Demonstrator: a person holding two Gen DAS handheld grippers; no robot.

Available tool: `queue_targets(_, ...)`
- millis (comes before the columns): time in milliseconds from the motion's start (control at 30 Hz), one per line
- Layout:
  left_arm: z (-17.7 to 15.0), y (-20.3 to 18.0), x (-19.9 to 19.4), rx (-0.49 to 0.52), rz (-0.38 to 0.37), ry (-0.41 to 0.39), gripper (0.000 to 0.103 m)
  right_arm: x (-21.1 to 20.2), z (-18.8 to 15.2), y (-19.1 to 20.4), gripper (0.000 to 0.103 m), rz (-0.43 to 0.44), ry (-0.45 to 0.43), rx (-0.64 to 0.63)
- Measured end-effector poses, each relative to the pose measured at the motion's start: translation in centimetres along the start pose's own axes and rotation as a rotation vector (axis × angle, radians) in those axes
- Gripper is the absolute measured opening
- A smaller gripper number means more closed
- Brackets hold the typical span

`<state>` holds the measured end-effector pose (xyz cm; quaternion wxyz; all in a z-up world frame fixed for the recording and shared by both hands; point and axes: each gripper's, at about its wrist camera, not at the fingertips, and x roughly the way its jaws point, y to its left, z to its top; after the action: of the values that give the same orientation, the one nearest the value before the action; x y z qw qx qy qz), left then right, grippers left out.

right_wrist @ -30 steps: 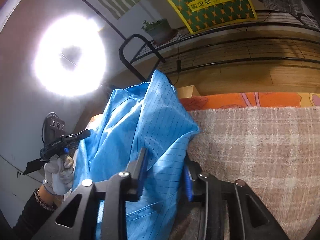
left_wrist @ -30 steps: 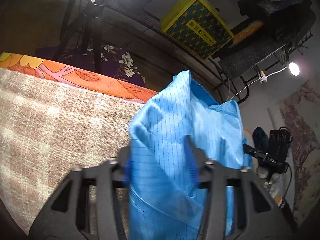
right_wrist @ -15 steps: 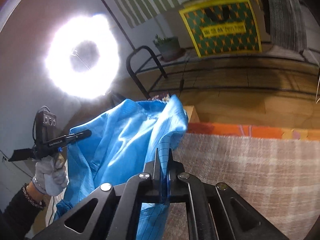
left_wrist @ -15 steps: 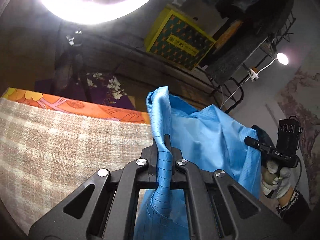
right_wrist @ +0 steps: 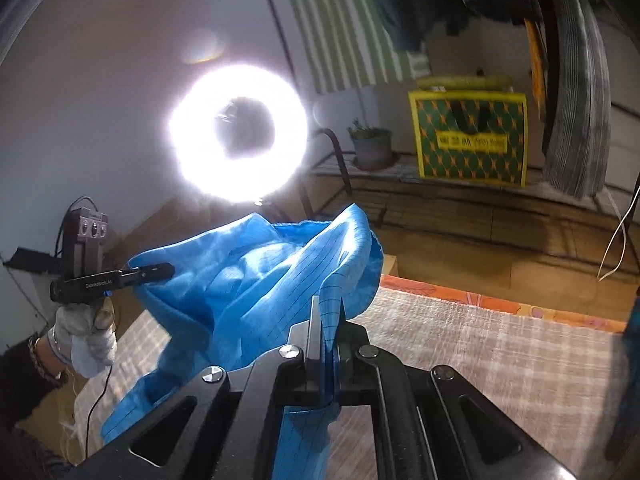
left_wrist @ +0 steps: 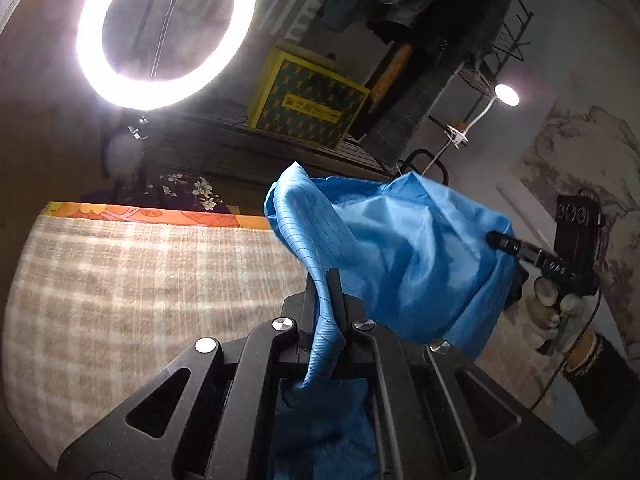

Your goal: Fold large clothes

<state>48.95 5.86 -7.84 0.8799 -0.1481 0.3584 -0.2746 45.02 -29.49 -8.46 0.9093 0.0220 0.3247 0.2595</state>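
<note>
A large blue garment (left_wrist: pixel 404 248) with thin dark pinstripes hangs in the air between both grippers, above a beige plaid blanket (left_wrist: pixel 140 288). My left gripper (left_wrist: pixel 325 280) is shut on a bunched edge of the cloth. In the right wrist view, my right gripper (right_wrist: pixel 327 307) is shut on another edge of the same garment (right_wrist: pixel 248 280). Each view shows the other gripper at the far side of the cloth, held by a gloved hand (left_wrist: pixel 554 312), (right_wrist: pixel 86 328). The garment's lower part drops out of sight behind the gripper bodies.
A bright ring light (left_wrist: pixel 164 32) on a stand glares behind the blanket. An orange patterned sheet (left_wrist: pixel 160 214) edges the blanket's far side. A wire rack holds a yellow-green box (left_wrist: pixel 308 104), a potted plant (right_wrist: pixel 370 144) and stacked clothes. A small lamp (left_wrist: pixel 506 94) glows at right.
Both grippers closed on the blue garment's edges, then lifted it off the blanket. The cloth now stretches between them higher up, and the ring light has come fully into view.
</note>
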Motion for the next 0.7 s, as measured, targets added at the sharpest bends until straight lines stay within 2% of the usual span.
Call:
queue_targets(133, -2.8, -1.5, -3.3, 0.036, 0.019, 0.016, 0.0, -4.0, -2.2, 4.9, 0.0, 0.013, -0.022, -0.071)
queue_targets(267, -6.4, -3.0, -5.9, 0.075, 0.045, 0.056, 0.0, -6.4, -5.8, 8.9, 0.0, 0.037, 0.015, -0.108)
queue_targets(400, -10.6, -4.0, -7.1, 0.106, 0.083, 0.111, 0.0, -7.8, -10.2, 11.0, 0.0, 0.037, 0.087, -0.124)
queue_targets(533, -15.4, -4.0, -7.4, 0.101, 0.124, 0.211, 0.0, -8.1, -14.2, 12.0, 0.0, 0.039, 0.183, -0.118)
queue_targets(633, -17.5, -4.3, -8.0, 0.094, 0.146, 0.257, 0.001, -8.3, -16.8, 12.5, 0.002, 0.025, 0.254, -0.108)
queue_targets(667, -18.0, -4.5, -8.5, 0.081, 0.15, 0.267, 0.004, -8.6, -17.2, 12.6, 0.008, 0.023, 0.26, -0.1)
queue_targets(700, -18.2, -4.6, -8.8, 0.069, 0.151, 0.276, 0.011, -9.3, -17.5, 12.7, 0.011, 0.001, 0.255, -0.091)
